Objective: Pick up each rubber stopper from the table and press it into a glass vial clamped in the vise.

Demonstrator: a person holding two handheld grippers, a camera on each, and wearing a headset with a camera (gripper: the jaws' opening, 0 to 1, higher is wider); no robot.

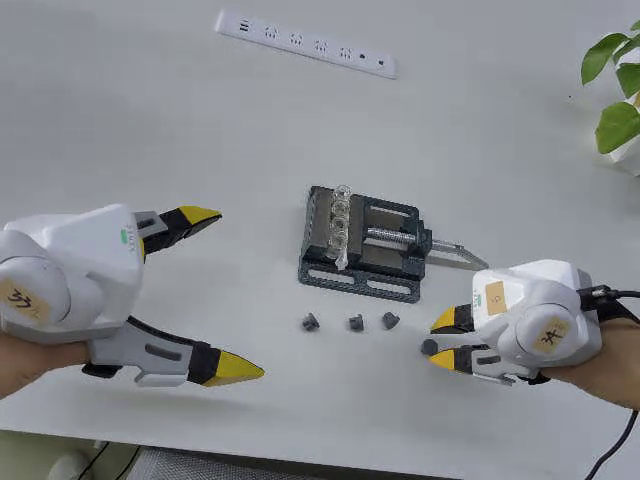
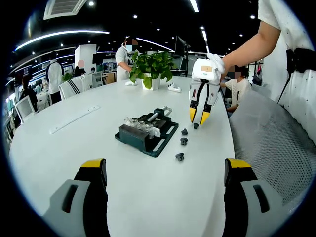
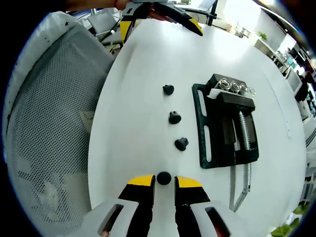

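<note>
A dark vise sits mid-table, clamping a row of clear glass vials at its left end; the vise and vials also face my left gripper. Three dark rubber stoppers lie in a row in front of it, and also appear as stoppers in the right gripper view. My right gripper is at the right, shut on a fourth stopper pinched between its yellow tips. My left gripper hovers at the left, open wide and empty.
A white power strip lies at the far edge. A potted plant stands at the far right corner. A grey mesh chair sits against the near table edge. People stand beyond the table in the left gripper view.
</note>
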